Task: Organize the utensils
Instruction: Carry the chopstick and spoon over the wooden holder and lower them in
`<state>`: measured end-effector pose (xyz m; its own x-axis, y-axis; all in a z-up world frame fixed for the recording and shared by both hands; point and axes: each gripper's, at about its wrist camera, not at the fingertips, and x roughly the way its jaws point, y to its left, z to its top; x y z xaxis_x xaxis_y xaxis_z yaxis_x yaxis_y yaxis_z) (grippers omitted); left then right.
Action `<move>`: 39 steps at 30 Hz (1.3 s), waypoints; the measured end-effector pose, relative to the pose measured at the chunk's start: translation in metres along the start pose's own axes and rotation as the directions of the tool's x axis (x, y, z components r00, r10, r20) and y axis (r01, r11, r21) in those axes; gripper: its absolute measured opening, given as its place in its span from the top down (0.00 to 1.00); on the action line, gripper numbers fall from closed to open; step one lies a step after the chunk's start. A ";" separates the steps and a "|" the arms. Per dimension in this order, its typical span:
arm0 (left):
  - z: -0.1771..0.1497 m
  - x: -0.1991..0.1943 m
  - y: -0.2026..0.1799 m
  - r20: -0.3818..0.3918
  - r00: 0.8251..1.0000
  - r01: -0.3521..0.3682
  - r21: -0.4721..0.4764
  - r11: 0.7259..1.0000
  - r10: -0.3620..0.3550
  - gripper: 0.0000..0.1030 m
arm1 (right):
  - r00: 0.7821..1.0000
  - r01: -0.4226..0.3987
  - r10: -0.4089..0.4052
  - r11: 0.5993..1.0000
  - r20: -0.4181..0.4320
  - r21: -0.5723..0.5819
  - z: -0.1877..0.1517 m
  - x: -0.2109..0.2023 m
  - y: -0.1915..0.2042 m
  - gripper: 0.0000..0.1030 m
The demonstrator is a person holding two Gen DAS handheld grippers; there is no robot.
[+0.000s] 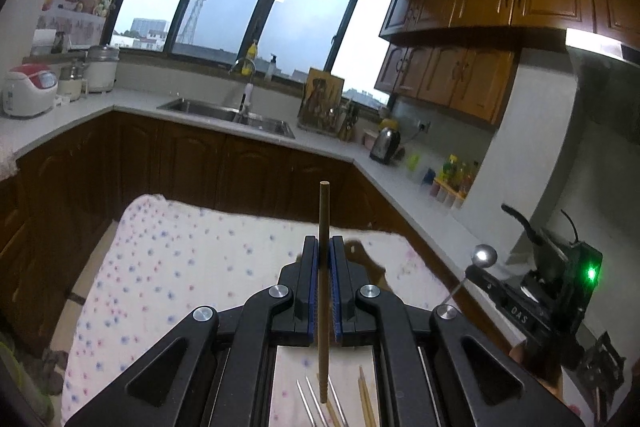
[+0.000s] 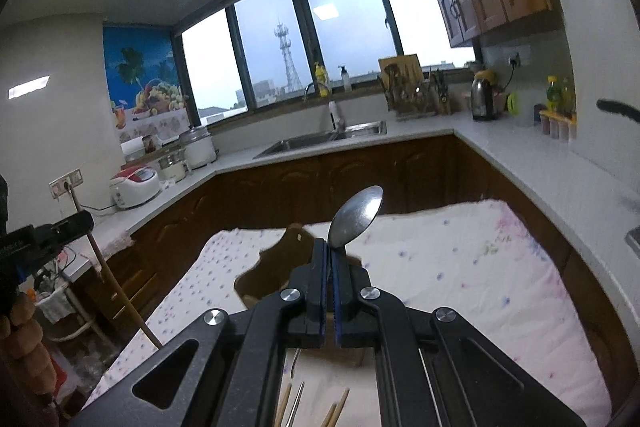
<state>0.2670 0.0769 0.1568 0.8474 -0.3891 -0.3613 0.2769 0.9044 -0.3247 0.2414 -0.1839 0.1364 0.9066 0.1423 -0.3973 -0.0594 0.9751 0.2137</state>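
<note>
Left wrist view, centre frame, we've got the left gripper clamped on 1 upright wooden chopstick above the flowered cloth, while the right gripper pinches a steel spoon, bowl up, more utensils at bottom edge.

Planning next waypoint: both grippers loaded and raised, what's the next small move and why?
Probably lower the left gripper toward the brown holder ahead on the cloth. It is shut on an upright chopstick, and the right gripper is shut on a spoon, so nothing remains to pick up.
</note>
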 end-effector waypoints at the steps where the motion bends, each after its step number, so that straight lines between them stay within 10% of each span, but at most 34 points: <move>1: 0.003 0.003 0.000 0.015 1.000 0.002 -0.002 1.000 -0.002 0.97 | 1.000 0.005 -0.005 1.000 0.012 -0.003 0.005 0.002 0.000 0.98; 12: 0.019 0.080 0.007 0.174 0.985 -0.013 -0.035 0.999 0.019 0.97 | 0.997 0.063 -0.061 0.998 0.054 -0.033 0.026 0.053 -0.008 0.98; 28: -0.068 0.244 0.046 0.016 0.997 -0.072 -0.137 0.988 0.075 0.96 | 0.990 0.073 -0.078 0.996 -0.116 -0.049 -0.030 0.129 -0.015 0.98; 39: -0.045 0.234 0.023 -0.015 0.996 -0.090 -0.037 0.995 0.090 0.95 | 0.986 0.067 -0.077 0.995 -0.149 -0.071 -0.035 0.133 -0.012 0.98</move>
<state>0.4515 -0.0012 0.0249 0.8618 -0.3088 -0.4023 0.1822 0.9288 -0.3227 0.3481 -0.1709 0.0492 0.8361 0.0901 -0.5411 -0.0275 0.9921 0.1227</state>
